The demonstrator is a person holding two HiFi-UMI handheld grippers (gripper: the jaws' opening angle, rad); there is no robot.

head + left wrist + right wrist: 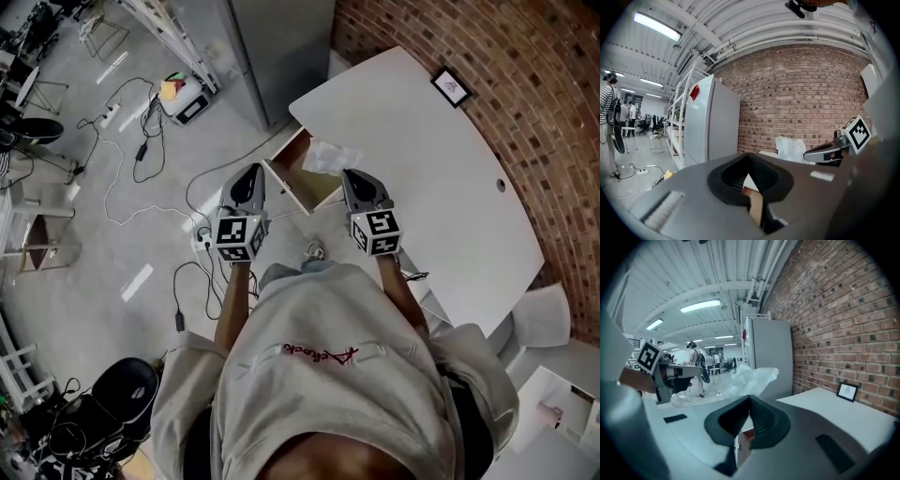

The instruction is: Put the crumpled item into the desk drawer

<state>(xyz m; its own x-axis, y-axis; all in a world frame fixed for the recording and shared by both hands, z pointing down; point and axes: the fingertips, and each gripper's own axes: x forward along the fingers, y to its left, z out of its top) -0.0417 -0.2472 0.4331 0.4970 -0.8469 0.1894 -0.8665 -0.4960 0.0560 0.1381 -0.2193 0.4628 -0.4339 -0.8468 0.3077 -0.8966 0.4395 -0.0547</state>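
The crumpled white item lies at the near corner of the white desk, right beside the open wooden drawer. My right gripper is shut, its tips just short of the item; whether they touch I cannot tell. My left gripper is shut too and hangs over the floor, left of the drawer. From the right gripper view the item rises just beyond the closed jaws of the right gripper. The left gripper view shows the item next to the right gripper's tip, beyond the left gripper.
A tall grey cabinet stands left of the desk by the brick wall. A small framed picture sits at the desk's far end. Cables and a power strip lie on the floor. People stand far off.
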